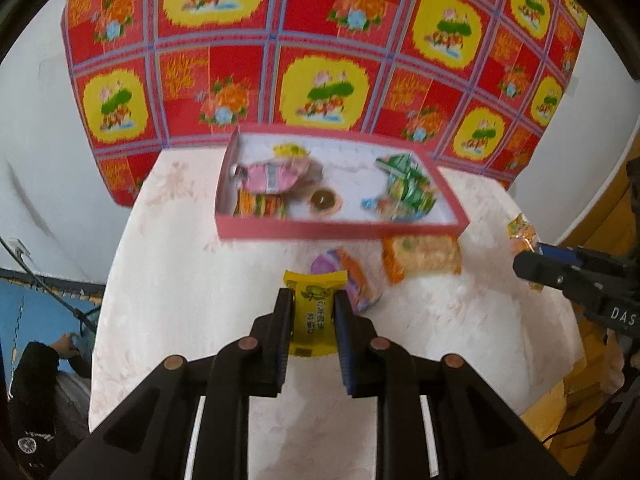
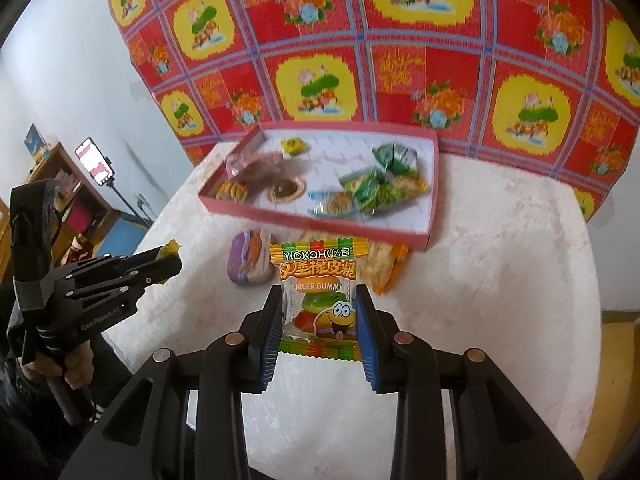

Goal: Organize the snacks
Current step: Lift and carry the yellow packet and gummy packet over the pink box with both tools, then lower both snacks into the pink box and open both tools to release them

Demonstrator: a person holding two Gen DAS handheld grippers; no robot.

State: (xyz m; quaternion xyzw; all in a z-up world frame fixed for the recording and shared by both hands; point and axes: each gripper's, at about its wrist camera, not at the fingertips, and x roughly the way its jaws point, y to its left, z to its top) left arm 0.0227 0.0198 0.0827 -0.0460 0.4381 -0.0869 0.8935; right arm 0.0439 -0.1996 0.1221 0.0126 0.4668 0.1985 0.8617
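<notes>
Behind the white table (image 1: 168,320) hangs a red cloth (image 1: 320,40) printed with yellow panels and flowers, draped against a pale wall. At the table's far edge, against that cloth, sits a shallow pink-walled box (image 1: 340,231) with a white floor.

Inside the box, at its left end, lie a pink packet (image 1: 272,178), a small yellow packet (image 1: 289,150) behind it and orange-striped packets (image 1: 260,204) in the near left corner. Toward the middle of the box floor rests a round brown-centred sweet (image 1: 325,201). The box's right part holds a heap of green packets (image 1: 408,184), with a clear blue-edged wrapper just beside them on the near side.

In front of the box, on the bare table, lie a purple-and-orange packet (image 1: 344,276) and, right against the box's near wall, a pale packet with orange ends (image 1: 420,258).

The left gripper (image 1: 313,296), nearer the camera than the box, is clamped on a yellow packet (image 1: 314,308) with a green cartoon, held upright between the blue pads above the table. The right gripper (image 2: 319,300) grips a clear burger gummy packet (image 2: 320,300) with a rainbow hem, the pads pressing its two sides, also in front of the box. In the right wrist view the left gripper shows at the left, held by a hand (image 2: 76,368), with a yellow wrapper end at its tip.
</notes>
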